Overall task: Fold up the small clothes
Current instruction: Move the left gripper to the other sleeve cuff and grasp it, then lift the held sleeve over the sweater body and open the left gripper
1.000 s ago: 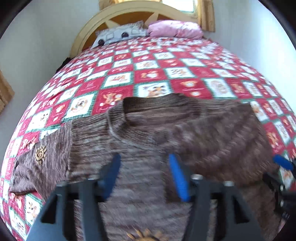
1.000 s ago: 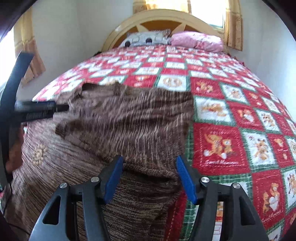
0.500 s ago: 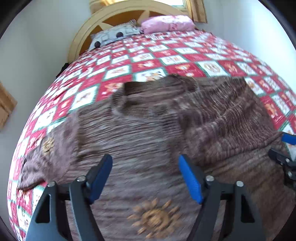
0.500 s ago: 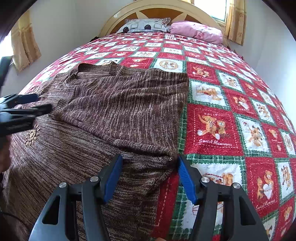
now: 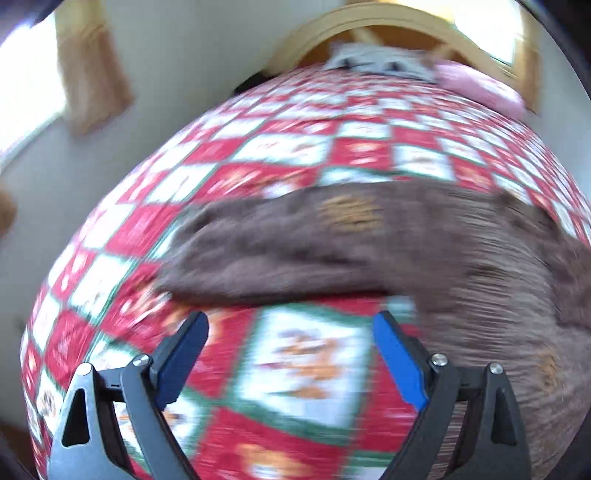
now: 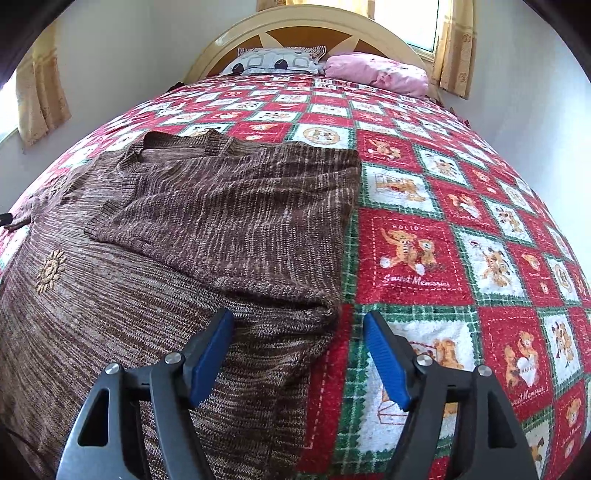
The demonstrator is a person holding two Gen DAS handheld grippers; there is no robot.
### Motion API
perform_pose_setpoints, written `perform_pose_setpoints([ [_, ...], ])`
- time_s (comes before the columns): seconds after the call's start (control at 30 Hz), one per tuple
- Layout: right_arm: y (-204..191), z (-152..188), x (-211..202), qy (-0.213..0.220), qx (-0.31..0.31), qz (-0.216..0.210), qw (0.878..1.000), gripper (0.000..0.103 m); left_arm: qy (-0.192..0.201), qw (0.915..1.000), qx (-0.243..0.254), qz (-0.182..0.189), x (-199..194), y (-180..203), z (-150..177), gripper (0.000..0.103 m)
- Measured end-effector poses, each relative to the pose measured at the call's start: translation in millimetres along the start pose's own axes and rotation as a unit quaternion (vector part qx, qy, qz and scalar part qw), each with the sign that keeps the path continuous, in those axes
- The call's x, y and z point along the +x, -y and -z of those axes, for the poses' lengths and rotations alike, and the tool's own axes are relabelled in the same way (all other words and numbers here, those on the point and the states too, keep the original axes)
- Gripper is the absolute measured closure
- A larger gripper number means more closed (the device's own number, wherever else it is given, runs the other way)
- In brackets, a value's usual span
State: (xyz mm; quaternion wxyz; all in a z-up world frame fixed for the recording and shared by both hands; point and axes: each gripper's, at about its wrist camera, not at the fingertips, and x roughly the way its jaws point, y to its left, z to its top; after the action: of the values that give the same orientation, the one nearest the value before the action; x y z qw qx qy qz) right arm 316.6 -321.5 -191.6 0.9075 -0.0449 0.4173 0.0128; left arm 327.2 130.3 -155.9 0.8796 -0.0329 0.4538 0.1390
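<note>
A brown knitted sweater lies on the bed, its right side and sleeve folded in over the body. Its left sleeve stretches out flat to the left, blurred in the left wrist view. My left gripper hangs over bare quilt just short of that sleeve, jaws opening wide with nothing between them. My right gripper hovers above the sweater's right folded edge, jaws opening, pads off the fabric. An embroidered sun marks the sweater's front.
The bed carries a red, white and green patchwork quilt with bear pictures. Two pillows lie against the wooden headboard. Walls and curtained windows close in on both sides. Bare quilt stretches right of the sweater.
The left gripper swept left off the sweater's body toward the outstretched left sleeve and opened wider. The right gripper stayed over the folded edge, tilting down and opening a little.
</note>
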Motion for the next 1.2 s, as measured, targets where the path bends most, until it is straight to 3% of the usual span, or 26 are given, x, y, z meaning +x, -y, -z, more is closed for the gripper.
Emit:
perform_pose_setpoints([
  [0.1,-2,0,0,0.002,-0.005,0.008,1.0,0.029,-0.025,0.997,-0.073,0.006,18,-46,1,0.013],
  [0.17,-3,1,0,0.003,-0.006,0.011,1.0,0.028,-0.033,0.9912,-0.121,0.043,24,-65,4,0.016],
  [0.4,-3,0,0,0.003,-0.006,0.011,1.0,0.028,-0.031,0.9786,-0.167,0.116,29,-65,2,0.02],
  [0.53,-3,0,0,0.003,-0.006,0.011,1.0,0.028,-0.032,0.9742,-0.182,0.129,38,-65,-10,0.024],
  [0.67,-3,0,0,0.003,-0.006,0.011,1.0,0.027,-0.044,0.9703,-0.204,0.122,51,-71,-11,0.033],
  [0.8,-3,0,0,0.004,-0.007,0.012,1.0,0.027,-0.025,0.9789,-0.183,0.087,57,-67,-18,0.043],
  [0.87,-3,1,0,0.004,-0.006,0.011,1.0,0.027,-0.02,0.9788,-0.188,0.079,62,-69,-23,0.049],
  [0.93,-3,1,0,0.004,-0.006,0.011,1.0,0.027,-0.016,0.979,-0.193,0.063,67,-72,-27,0.079],
  [0.97,-3,1,0,0.004,-0.006,0.011,1.0,0.027,-0.018,0.9794,-0.194,0.055,70,-73,-29,0.086],
  [1.1,-3,0,0,0.003,-0.004,0.008,1.0,0.027,-0.014,0.9829,-0.177,0.048,70,-73,-33,0.093],
  [1.2,-1,0,0,0.003,-0.002,0.006,1.0,0.027,0.015,0.9851,-0.165,0.046,53,-69,-36,0.093],
])
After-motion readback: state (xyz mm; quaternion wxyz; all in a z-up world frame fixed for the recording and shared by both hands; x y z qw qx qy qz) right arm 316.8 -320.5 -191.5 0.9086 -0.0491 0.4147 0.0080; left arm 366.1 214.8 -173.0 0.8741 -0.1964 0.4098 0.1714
